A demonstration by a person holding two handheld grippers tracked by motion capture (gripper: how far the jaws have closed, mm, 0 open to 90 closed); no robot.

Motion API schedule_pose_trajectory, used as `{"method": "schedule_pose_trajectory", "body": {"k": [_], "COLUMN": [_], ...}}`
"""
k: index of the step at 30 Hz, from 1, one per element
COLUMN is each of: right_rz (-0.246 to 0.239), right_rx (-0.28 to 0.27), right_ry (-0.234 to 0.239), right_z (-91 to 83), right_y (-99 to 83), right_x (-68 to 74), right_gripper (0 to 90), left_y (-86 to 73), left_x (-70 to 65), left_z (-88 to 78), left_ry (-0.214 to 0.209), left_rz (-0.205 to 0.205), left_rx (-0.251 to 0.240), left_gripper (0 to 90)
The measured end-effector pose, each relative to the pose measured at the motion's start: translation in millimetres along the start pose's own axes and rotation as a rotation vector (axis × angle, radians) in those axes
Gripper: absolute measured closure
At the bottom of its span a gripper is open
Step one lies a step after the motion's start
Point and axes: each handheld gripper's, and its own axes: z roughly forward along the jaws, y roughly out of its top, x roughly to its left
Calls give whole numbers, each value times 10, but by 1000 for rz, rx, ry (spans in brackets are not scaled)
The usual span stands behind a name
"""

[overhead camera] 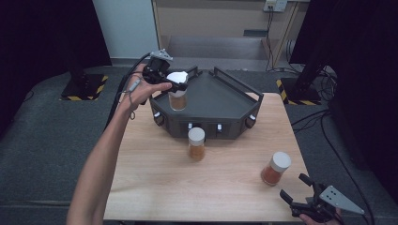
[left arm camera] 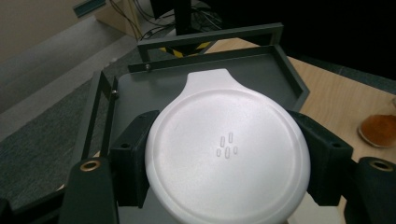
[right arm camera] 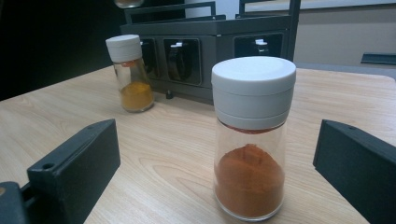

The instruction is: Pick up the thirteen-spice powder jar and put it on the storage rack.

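The left gripper (overhead camera: 172,80) grips a spice jar (overhead camera: 178,96) by its white lid (left arm camera: 227,149), one black jaw pressed to each side of the lid's rim, so the jar hangs below it over the near left corner of the dark grey rack (overhead camera: 220,96). A grip on the lid probably suits a drop from above: the glass body stays free to settle onto the rack's flat deck inside its low rail. In the left gripper view the lid is smooth, matt plastic, round, with a small flat tab on its far edge and a cluster of tiny raised marks at its centre. The rack is an angular tray of matt grey metal or plastic, with thin square rails along its far sides and round knobs set into its front face.

The right gripper (overhead camera: 300,190) rests low at the near right corner of the tabletop (overhead camera: 155,187), jaws spread wide and empty. Directly ahead of it, between the lines of its jaws but apart from both, stands a second jar (right arm camera: 252,140): clear tapering glass, a thick white ribbed cap, reddish-orange powder heaped at the bottom. It looks lined up for the next pick. Farther ahead and to the left, just before the rack's front, stands a third jar (right arm camera: 132,74) holding yellower powder. The tabletop is pale wood-grain laminate.
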Motion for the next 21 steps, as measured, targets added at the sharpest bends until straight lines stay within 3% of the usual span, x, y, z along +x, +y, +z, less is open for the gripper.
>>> {"method": "schedule_pose_trajectory", "body": {"k": [10, 16, 21], "right_rz": [6, 8, 7], "right_rx": [-10, -14, -18], "right_ry": [9, 16, 19], "right_z": [-10, -8, -11], "right_y": [-12, -20, -24], "right_x": [-14, -24, -26], "right_gripper": [9, 9, 9], "left_y": [-16, -69, -84], "left_x": [45, 100, 107], "left_z": [285, 378, 429], "left_ry": [79, 95, 125], "left_rz": [-52, -103, -104], "left_rx": [10, 7, 27], "left_gripper": [295, 296, 295]}}
